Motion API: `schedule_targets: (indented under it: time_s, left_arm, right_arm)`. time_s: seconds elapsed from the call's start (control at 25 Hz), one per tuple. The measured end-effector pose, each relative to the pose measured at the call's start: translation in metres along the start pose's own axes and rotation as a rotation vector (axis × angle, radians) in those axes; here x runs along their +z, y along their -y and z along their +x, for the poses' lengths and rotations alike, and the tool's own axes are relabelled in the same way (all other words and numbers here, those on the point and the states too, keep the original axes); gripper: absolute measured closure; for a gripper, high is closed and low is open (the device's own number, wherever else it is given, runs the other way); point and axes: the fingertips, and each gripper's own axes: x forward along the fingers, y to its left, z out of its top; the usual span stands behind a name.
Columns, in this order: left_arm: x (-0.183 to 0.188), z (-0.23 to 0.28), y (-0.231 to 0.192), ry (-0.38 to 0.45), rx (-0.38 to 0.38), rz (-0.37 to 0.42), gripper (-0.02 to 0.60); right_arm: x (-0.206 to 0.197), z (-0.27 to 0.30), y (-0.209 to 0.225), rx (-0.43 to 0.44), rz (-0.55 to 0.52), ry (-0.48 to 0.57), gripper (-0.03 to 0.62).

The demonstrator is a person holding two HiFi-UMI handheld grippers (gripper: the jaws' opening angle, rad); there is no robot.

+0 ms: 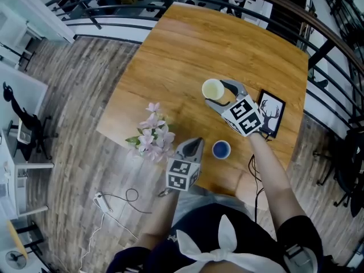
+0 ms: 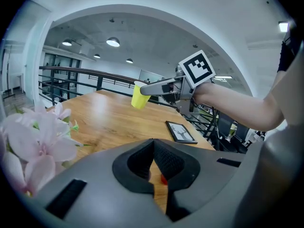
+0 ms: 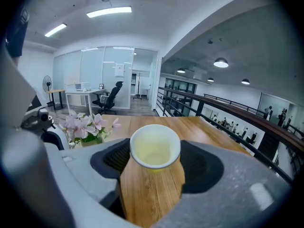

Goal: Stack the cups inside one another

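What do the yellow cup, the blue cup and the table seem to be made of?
Yellow cup: plastic or glazed ceramic; smooth, even colour.
Blue cup: perhaps the same; too small to tell.
Table: wood or wood-look laminate; visible grain, slight sheen.

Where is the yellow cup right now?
In the head view the yellow cup is over the middle of the table, held by the right gripper, just left of the picture frame.
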Motion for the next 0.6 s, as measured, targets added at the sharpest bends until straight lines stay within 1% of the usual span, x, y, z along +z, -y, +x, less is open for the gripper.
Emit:
schedule_targets:
  time_s: [0.16,0.32,0.48,0.6]
  left_arm:
    - [0.000,-0.010,0.004,-0.013,0.000,-0.010,0.566]
    - [-0.005,-0.016,0.001,-0.002,0.019,-0.010,0.565]
    - [-0.001,-0.023,0.002,0.001,0.021,-0.007,0.565]
    - [0.000,-0.024,-0.002,0.025,0.033,-0.003,0.565]
  right_arm:
    - [0.007,-0.014,-0.010,-0.002,0.000,0.023,0.269]
    - [0.010,-0.031,-0.021,-0.005,0.000,0.044,0.269]
    - [0.013,-0.050,-0.032,-0.008,0.008,0.060,0.269]
    - [0.012,-0.064,-0.038,-0.011,0.021,0.068,0.269]
